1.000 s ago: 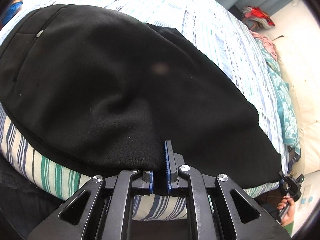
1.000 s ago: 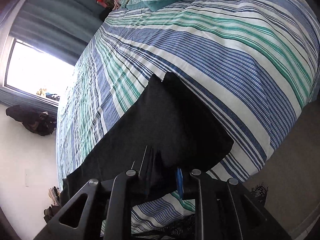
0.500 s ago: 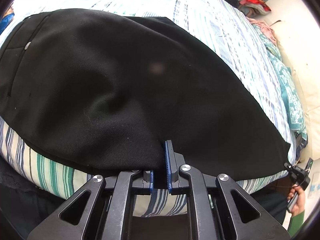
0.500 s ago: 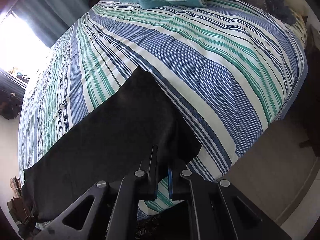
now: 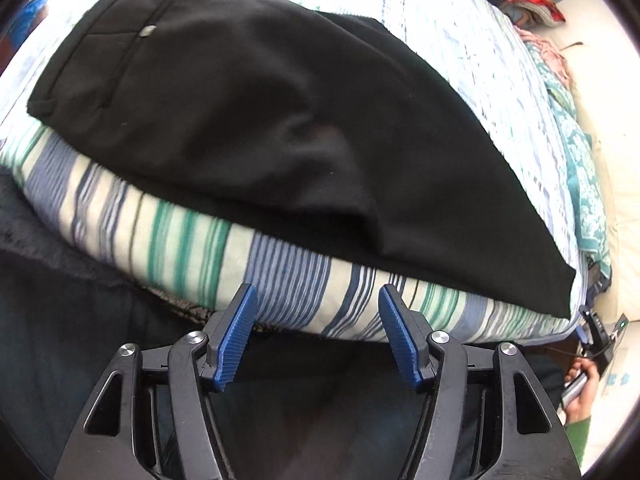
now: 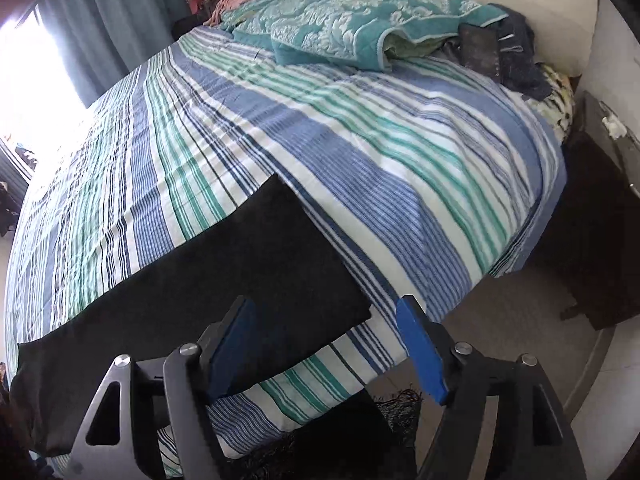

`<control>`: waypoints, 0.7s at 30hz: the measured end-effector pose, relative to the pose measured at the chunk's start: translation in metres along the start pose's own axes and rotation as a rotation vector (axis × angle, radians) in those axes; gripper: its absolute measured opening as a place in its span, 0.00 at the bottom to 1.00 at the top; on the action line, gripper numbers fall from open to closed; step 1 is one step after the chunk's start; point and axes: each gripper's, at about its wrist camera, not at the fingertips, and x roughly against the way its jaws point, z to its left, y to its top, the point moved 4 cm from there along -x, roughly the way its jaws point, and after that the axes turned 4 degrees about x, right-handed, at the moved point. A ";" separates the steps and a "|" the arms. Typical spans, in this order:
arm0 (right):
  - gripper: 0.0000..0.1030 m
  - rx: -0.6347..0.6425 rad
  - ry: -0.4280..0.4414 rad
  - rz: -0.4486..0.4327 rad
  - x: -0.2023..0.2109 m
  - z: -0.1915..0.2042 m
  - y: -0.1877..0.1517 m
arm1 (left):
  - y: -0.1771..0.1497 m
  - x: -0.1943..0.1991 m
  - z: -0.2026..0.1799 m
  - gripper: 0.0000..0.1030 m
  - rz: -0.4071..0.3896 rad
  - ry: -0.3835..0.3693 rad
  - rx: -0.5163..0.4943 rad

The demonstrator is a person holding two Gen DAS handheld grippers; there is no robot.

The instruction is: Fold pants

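Two claws are opening, nothing held: left claw (image 5: pixel 314 334), right claw (image 6: pixel 324 346). Black fabric pants (image 5: pixel 280 120) are laid lengthwise along the striped bed (image 5: pixel 280 280), just ahead of both.

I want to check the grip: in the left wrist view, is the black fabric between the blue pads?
No, the left gripper stands open with only the striped bedspread between its pads; the black pants lie beyond them.

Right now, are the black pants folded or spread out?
Folded lengthwise: the black pants lie as one long strip on the striped bedspread, legs seemingly stacked.
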 end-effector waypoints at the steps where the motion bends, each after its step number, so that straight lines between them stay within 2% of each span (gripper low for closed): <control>1: 0.71 0.002 -0.034 -0.050 0.014 -0.001 -0.001 | 0.001 0.014 0.004 0.63 -0.041 -0.005 0.000; 3: 0.72 0.016 -0.066 -0.139 0.039 0.005 -0.003 | 0.013 0.038 0.001 0.67 -0.151 0.019 -0.056; 4: 0.73 0.026 -0.052 -0.167 0.048 0.012 -0.002 | 0.022 0.044 -0.006 0.71 -0.204 0.038 -0.109; 6: 0.78 0.052 0.001 -0.184 0.053 0.037 -0.003 | 0.044 0.042 -0.030 0.78 -0.297 0.048 -0.233; 8: 0.79 0.086 0.082 -0.165 0.047 0.069 -0.005 | 0.058 0.021 -0.056 0.78 -0.334 0.054 -0.376; 9: 0.79 0.098 0.121 -0.149 0.042 0.085 -0.008 | 0.064 0.004 -0.060 0.68 -0.308 0.083 -0.444; 10: 0.79 0.104 0.160 -0.131 0.034 0.102 -0.012 | 0.062 -0.020 -0.061 0.57 -0.238 0.149 -0.495; 11: 0.79 0.105 0.207 -0.119 0.029 0.118 -0.019 | 0.055 -0.042 -0.053 0.23 -0.141 0.225 -0.510; 12: 0.79 0.104 0.252 -0.109 0.025 0.131 -0.024 | 0.045 -0.054 -0.042 0.18 -0.072 0.255 -0.488; 14: 0.79 0.107 0.316 -0.072 0.014 0.157 -0.042 | 0.027 -0.041 -0.024 0.19 -0.100 0.221 -0.459; 17: 0.79 0.162 0.369 -0.034 0.006 0.191 -0.066 | 0.009 -0.029 -0.016 0.18 -0.050 0.227 -0.429; 19: 0.79 0.240 0.383 -0.025 0.003 0.215 -0.078 | 0.006 -0.021 -0.012 0.19 -0.061 0.239 -0.427; 20: 0.79 0.277 0.390 -0.018 0.002 0.226 -0.081 | 0.006 -0.013 -0.013 0.30 -0.086 0.237 -0.422; 21: 0.79 0.308 0.396 -0.014 0.000 0.235 -0.084 | 0.008 -0.006 -0.015 0.51 -0.114 0.215 -0.414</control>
